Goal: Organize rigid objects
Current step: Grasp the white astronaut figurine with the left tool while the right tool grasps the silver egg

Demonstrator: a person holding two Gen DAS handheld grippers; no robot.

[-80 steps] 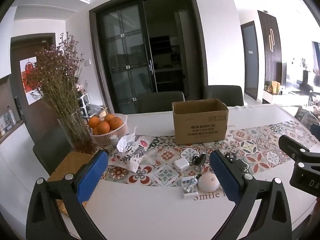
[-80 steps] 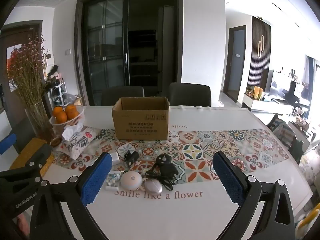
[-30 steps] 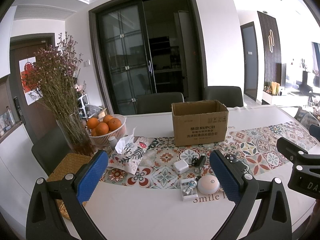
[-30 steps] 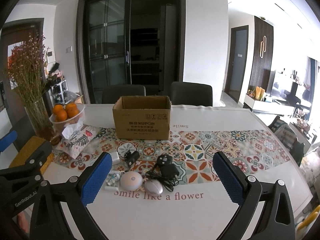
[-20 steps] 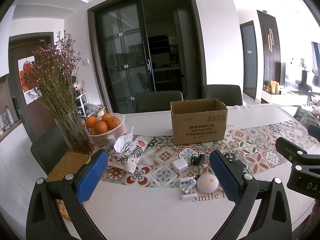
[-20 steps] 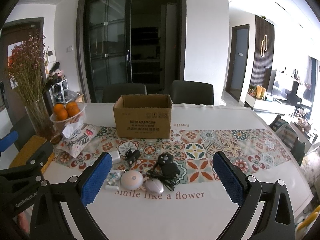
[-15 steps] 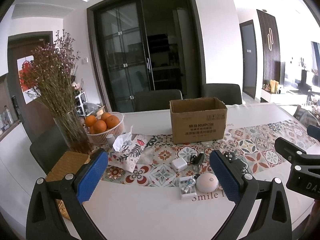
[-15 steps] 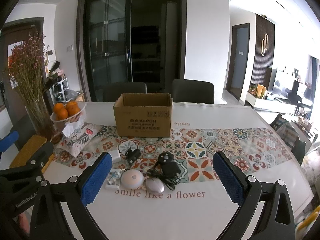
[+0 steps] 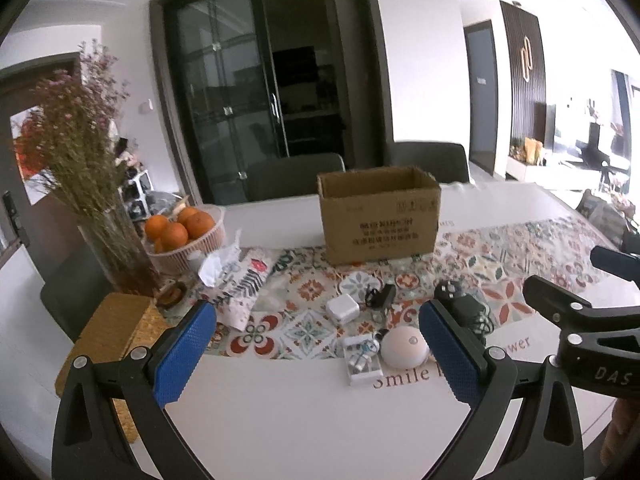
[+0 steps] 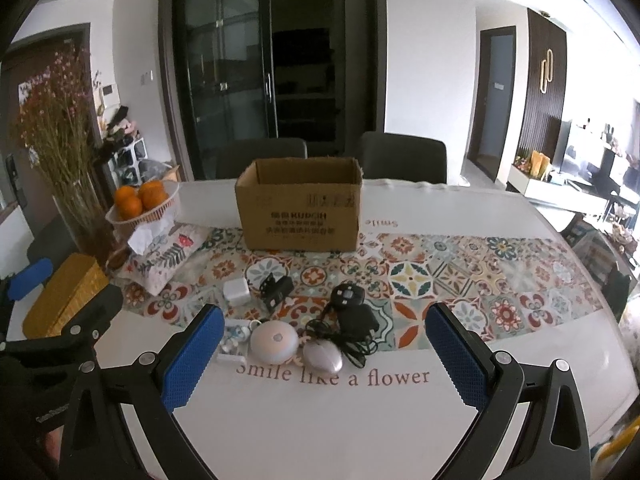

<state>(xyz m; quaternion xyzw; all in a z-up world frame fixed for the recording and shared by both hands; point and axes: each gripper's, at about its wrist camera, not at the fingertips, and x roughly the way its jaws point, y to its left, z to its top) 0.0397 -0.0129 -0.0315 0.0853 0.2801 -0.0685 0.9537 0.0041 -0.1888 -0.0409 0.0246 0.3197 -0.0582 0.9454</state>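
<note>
An open cardboard box [image 10: 298,212] [image 9: 378,216] stands on the patterned runner. In front of it lie small items: a white charger cube [image 10: 236,291] [image 9: 342,310], a black adapter [image 10: 276,288], a black plug with a coiled cable [image 10: 352,316], a round white puck [image 10: 275,342] [image 9: 404,347], a silver mouse [image 10: 323,356], and a small clear box of trinkets [image 9: 360,360]. My left gripper [image 9: 316,354] is open, above the table's near edge, empty. My right gripper [image 10: 320,354] is also open and empty, with the puck and mouse seen between its fingers.
On the left stand a vase of dried flowers [image 9: 108,240], a basket of oranges [image 10: 142,204], a floral tissue pack [image 10: 168,256] and a woven mat [image 10: 64,296]. Dark chairs [image 10: 402,156] stand behind the white table [image 10: 320,420].
Both grippers have moved slightly closer to the table and its small items, which now look larger. Both stay open and hold nothing.
</note>
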